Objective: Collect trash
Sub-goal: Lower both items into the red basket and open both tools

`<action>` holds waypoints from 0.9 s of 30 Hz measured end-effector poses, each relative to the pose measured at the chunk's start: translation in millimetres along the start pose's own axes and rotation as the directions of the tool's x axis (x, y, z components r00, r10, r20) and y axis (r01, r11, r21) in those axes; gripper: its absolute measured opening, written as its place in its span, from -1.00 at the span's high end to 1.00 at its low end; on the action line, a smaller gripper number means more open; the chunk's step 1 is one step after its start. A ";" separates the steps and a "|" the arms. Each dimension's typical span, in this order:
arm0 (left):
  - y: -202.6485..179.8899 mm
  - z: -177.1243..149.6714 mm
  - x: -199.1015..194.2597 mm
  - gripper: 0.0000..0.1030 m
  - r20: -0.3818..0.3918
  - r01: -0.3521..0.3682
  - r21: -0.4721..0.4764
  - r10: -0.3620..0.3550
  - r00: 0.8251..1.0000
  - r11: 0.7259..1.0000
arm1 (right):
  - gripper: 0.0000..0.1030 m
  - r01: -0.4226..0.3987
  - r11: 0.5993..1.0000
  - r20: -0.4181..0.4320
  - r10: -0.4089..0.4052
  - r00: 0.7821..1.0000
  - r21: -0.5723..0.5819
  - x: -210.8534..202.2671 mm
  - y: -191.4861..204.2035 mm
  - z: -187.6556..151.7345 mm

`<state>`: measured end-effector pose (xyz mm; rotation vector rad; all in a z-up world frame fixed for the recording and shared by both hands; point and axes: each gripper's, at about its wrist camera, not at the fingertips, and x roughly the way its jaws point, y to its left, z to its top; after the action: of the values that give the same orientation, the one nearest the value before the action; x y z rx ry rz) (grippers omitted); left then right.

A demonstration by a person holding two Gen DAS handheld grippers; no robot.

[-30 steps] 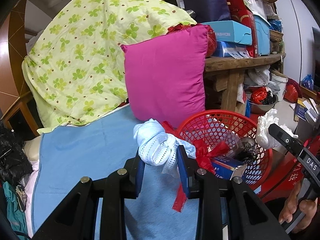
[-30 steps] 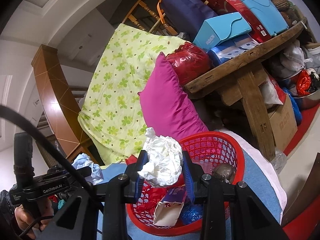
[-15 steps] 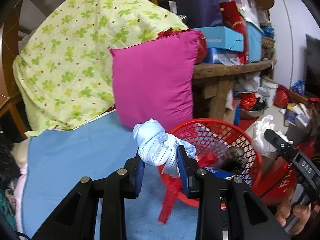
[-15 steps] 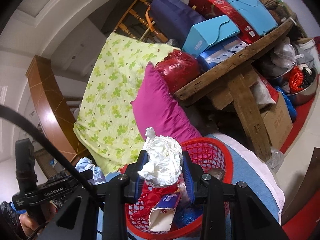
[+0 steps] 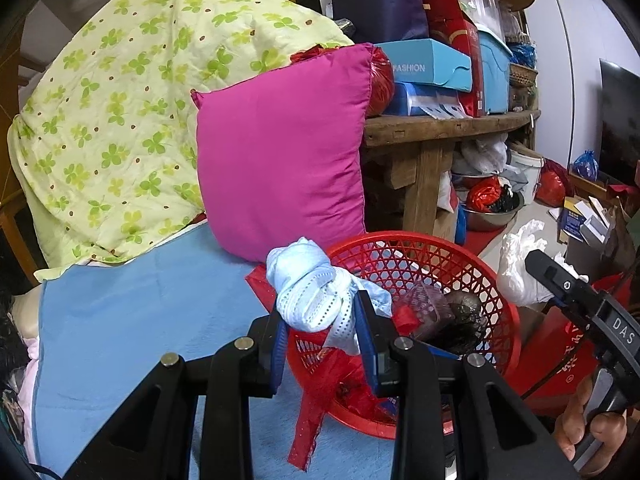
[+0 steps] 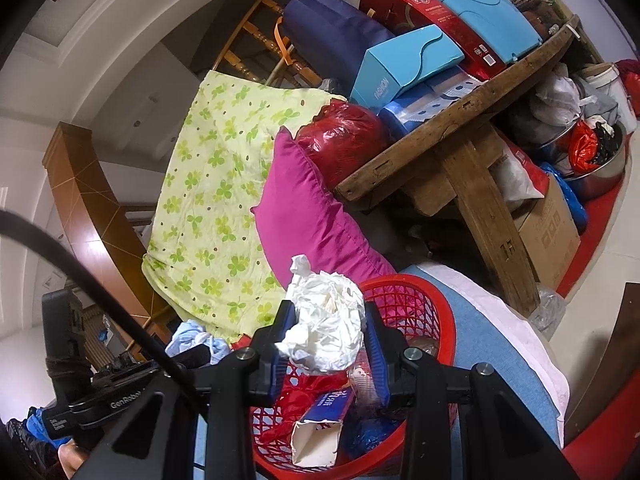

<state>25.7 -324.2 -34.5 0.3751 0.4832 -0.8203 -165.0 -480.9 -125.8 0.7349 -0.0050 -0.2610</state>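
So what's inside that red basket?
The red basket holds a torn carton, red plastic scraps, a clear cup and a dark lump. Its bottom is covered.

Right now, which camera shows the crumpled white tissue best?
The right wrist view: the crumpled white tissue fills the right tongs, directly above the red basket. The left wrist view shows it only small and part hidden beyond the basket.
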 end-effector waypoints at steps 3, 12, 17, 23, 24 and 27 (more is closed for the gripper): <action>-0.4 -0.7 2.6 0.35 -0.005 -0.002 0.004 0.002 1.000 1.000 | 0.27 0.001 1.000 -0.004 -0.001 1.000 0.002 1.1 -0.9 0.4; 0.2 -2.4 10.2 0.34 -0.022 0.010 0.010 -0.010 1.000 1.000 | 0.27 0.006 1.000 -0.012 -0.006 1.000 0.001 2.8 1.0 -1.6; 0.1 -3.6 13.6 0.33 -0.027 0.019 0.008 -0.019 0.999 1.000 | 0.27 0.008 1.000 -0.015 -0.008 1.000 0.002 3.6 1.8 -2.2; 0.0 -4.8 16.7 0.33 -0.034 0.026 0.007 -0.025 0.999 1.000 | 0.27 0.011 1.000 -0.008 -0.011 1.000 0.001 2.9 2.7 -2.2; -0.2 -5.0 17.0 0.33 -0.034 0.028 0.006 -0.028 0.999 1.000 | 0.27 0.011 1.000 -0.007 -0.011 1.000 0.000 2.5 2.8 -2.5; -0.9 -5.1 17.6 0.33 -0.032 0.026 0.006 -0.026 0.999 1.000 | 0.27 0.014 1.000 -0.005 -0.014 1.000 -0.005 1.9 3.6 -3.0</action>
<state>34.0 -332.9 -48.5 0.3891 0.5164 -0.8425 -162.0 -476.8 -125.8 0.7310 0.0053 -0.2724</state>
